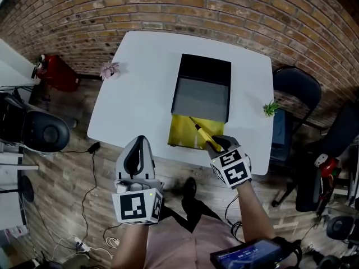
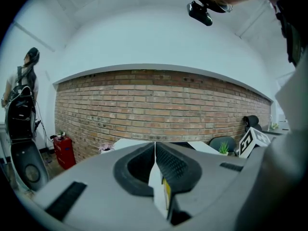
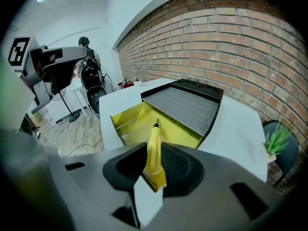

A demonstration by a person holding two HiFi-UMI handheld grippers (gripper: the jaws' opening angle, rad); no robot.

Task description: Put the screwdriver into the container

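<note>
My right gripper (image 1: 216, 144) (image 3: 155, 165) is shut on a yellow-handled screwdriver (image 1: 203, 133) (image 3: 154, 150), whose dark tip points away from me over the yellow container (image 1: 188, 132) (image 3: 144, 124). The container lies at the near edge of the white table (image 1: 134, 88), and its dark lid (image 1: 202, 91) (image 3: 185, 105) is open behind it. My left gripper (image 1: 136, 158) (image 2: 155, 165) hovers off the table's near edge, left of the container, with its jaws shut and nothing between them.
A small pink flower (image 1: 109, 69) sits at the table's left corner and a little green plant (image 1: 270, 109) at its right edge. Black chairs (image 1: 294, 88) stand to the right. A red object (image 1: 56, 73) and dark equipment (image 1: 33, 129) stand on the floor to the left. A brick wall (image 1: 185, 4) lies behind.
</note>
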